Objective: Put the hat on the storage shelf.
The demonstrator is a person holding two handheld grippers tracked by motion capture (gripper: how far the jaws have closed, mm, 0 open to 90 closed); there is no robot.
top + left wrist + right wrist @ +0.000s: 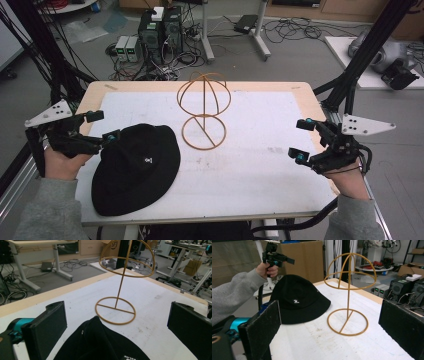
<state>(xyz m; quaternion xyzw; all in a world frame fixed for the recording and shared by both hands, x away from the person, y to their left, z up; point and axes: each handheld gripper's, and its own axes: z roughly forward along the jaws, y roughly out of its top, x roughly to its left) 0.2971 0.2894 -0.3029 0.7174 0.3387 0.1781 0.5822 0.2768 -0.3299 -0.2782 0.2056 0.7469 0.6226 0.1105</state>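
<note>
Your hat (136,170) is plain black, with one small white logo patch on its crown and no other pattern. The wire hat stand (203,111) is a golden yellow-ochre all over, rings and stem alike. Your counter (260,150) has a white top, faintly smudged grey in places, framed by a pale tan wooden edge. Both of your grippers are black with teal accents near the fingers (47,332), and each carries a light grey plate dotted with dark holes. Your sleeves (47,212) are heather grey.
</note>
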